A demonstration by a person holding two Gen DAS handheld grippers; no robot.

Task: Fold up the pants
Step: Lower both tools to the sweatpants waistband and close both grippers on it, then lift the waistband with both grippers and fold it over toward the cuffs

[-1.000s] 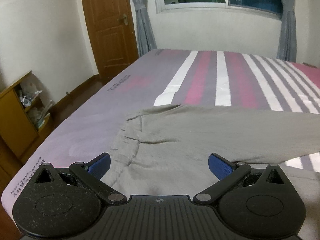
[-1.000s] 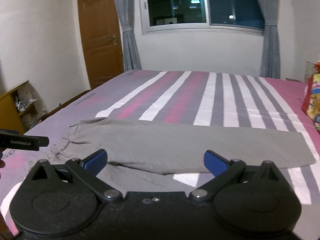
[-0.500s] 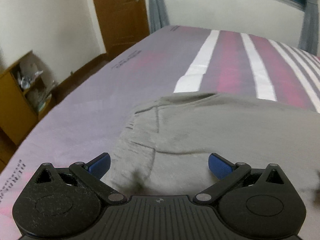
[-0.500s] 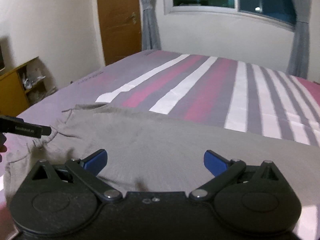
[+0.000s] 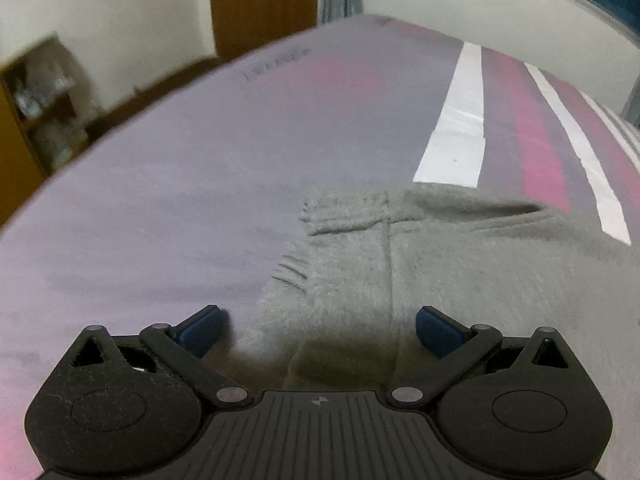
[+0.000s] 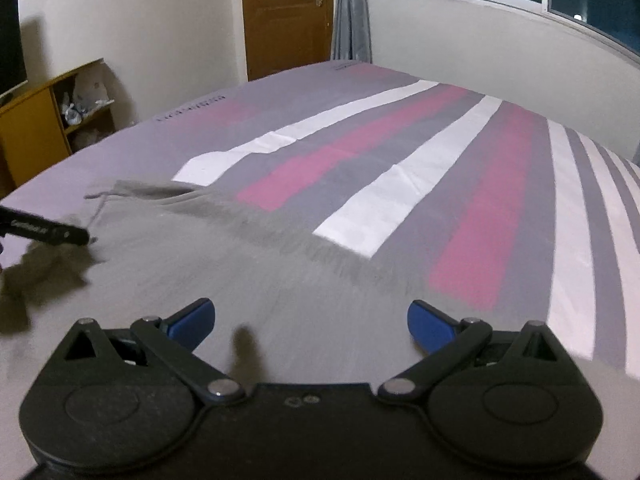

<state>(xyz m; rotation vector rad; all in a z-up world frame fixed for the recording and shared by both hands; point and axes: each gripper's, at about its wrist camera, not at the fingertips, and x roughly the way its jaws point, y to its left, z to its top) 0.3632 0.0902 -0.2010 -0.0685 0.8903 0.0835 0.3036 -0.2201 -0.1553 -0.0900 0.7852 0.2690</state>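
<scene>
Both your left gripper (image 5: pixel 318 322) and right gripper (image 6: pixel 310 318) hover spread wide over the grey pants (image 5: pixel 440 280); pinch the near waistband (image 5: pixel 344 216) edge squarely before lifting.

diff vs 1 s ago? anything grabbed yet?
Both moved down and in: left hand-held gripper toward the waistband end of the pants, right hand-held gripper low over the leg. Nothing grabbed; both open. Pants lie flat on the bed as before.

Your gray pants (image 5: pixel 460 280) run off the right edge; the shelf (image 5: pixel 40 100) contents blur beyond reading.
</scene>
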